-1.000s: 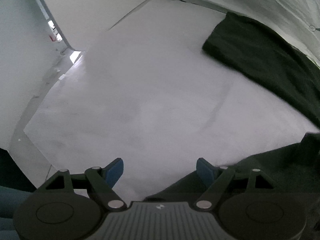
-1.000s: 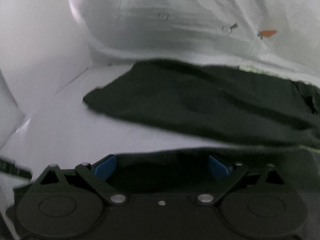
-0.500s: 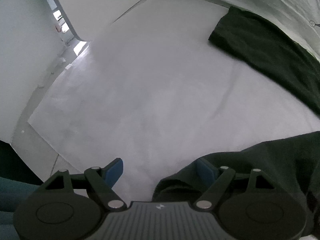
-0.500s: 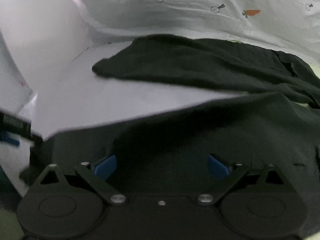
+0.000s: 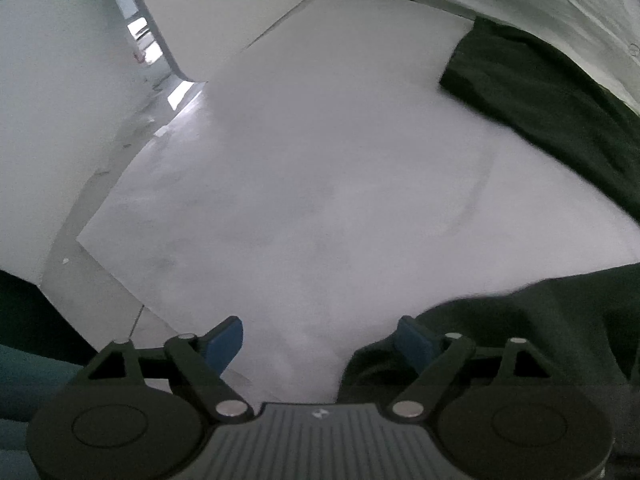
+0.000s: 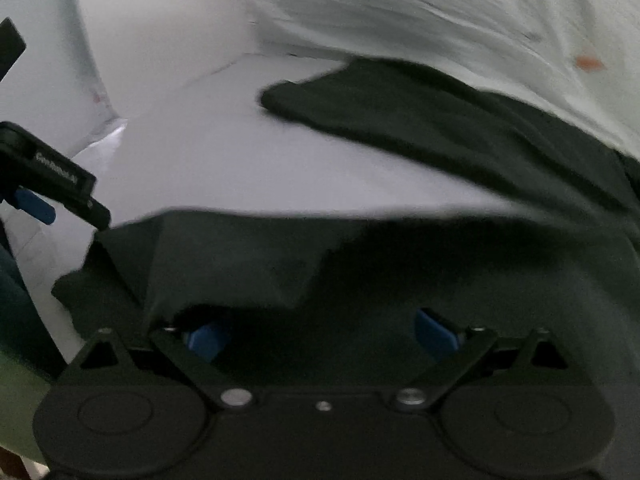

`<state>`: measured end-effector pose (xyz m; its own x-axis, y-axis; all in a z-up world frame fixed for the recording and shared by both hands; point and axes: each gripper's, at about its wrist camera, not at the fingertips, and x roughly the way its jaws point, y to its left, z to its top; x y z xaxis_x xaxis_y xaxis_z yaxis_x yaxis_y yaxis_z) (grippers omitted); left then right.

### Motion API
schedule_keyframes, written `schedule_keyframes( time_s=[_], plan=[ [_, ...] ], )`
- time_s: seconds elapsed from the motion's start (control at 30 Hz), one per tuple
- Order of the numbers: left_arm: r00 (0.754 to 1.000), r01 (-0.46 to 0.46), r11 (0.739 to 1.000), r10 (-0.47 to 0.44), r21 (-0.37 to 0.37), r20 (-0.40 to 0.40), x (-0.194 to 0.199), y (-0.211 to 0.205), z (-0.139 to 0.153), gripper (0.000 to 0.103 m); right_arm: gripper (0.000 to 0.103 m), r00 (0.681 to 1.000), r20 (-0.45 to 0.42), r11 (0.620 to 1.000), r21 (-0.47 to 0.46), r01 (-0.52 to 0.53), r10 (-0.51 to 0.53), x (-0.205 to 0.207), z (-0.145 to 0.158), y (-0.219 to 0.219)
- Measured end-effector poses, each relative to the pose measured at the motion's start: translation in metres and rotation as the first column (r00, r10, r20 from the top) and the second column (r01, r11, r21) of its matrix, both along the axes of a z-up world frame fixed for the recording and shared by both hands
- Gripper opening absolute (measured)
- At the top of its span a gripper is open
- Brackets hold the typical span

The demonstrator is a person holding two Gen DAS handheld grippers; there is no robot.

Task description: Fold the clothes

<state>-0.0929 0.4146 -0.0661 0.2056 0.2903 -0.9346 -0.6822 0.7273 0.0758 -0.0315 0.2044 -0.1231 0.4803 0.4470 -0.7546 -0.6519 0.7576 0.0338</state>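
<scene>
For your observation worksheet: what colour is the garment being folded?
Very dark, near black with a green tinge, no pattern: the garment shows best in the right wrist view.

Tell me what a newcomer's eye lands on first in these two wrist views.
The dark garment on the white sheet: one part stretches along the far side by the pale printed cloth, another lies bunched right under both tools. The right tool hangs open over that near fold, and the left tool stands open at its edge.
</scene>
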Motion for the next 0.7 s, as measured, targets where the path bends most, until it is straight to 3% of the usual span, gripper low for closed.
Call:
schedule_keyframes(
  time_s=[0.1,0.2,0.33,0.5,0.7],
  plan=[
    [1.0,-0.012,1.0,0.012,0.021,-0.023,-0.005,0.002,0.001,0.085,0.099,1.0,0.004,0.997,0.075,-0.026,0.025,0.035,0.009,0.025],
    [0.999,-0.028,0.999,0.029,0.03,-0.03,-0.01,0.006,0.001,0.085,0.099,0.998,0.054,0.989,0.149,0.005,-0.013,0.074,0.024,0.043],
    [0.998,-0.047,0.999,0.047,0.008,-0.038,-0.014,0.009,-0.003,0.085,0.099,0.991,0.11,0.985,0.162,0.052,-0.071,0.106,0.038,0.061],
    [0.998,-0.036,0.999,0.036,-0.007,-0.042,-0.012,0.01,-0.007,0.085,0.1,0.993,0.093,0.989,0.134,0.056,-0.069,0.085,0.035,0.053],
    [0.998,-0.043,0.999,0.042,-0.013,-0.045,-0.01,0.017,-0.013,0.085,0.1,1.0,0.022,0.998,0.058,-0.008,0.006,0.049,0.007,0.052]
  ],
)
